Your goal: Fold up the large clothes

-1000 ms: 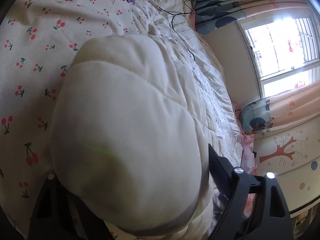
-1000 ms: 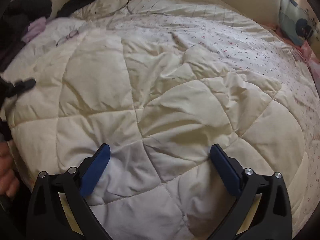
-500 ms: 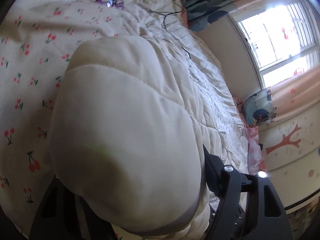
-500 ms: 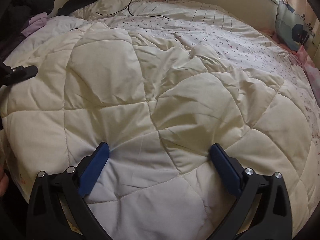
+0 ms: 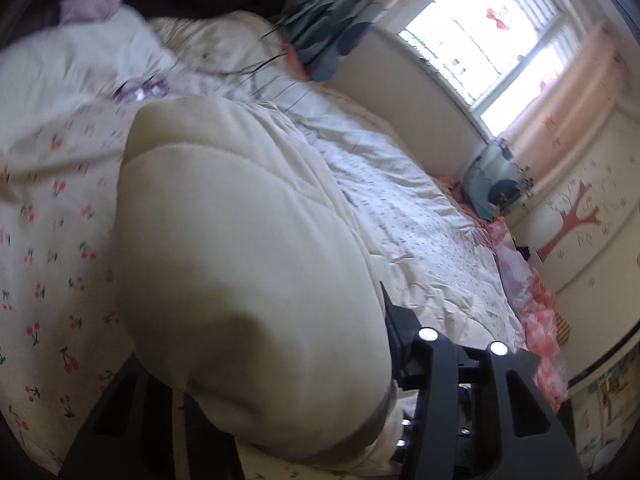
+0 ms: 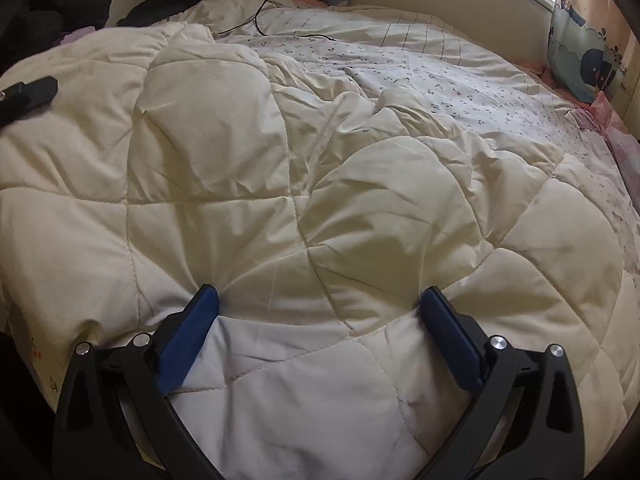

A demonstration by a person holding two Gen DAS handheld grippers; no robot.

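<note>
A thick cream quilted comforter lies spread over the bed, its cherry-print side showing where it is turned over. My right gripper is open, its blue pads resting on the quilt's near part with fabric between them. In the left wrist view a bulging fold of the quilt fills the space between my left gripper's fingers and hides the fingertips. The left gripper's black tip shows at the quilt's far left edge in the right wrist view.
Dark clothes and a lilac garment are heaped at the bed's head. A black cable runs over the sheet. A blue whale cushion and pink bedding lie along the window side. A window is beyond.
The left gripper has swung up and right with the quilt fold, bringing the bed's head and window into view. The right gripper has moved slightly forward over the quilt, still open.
</note>
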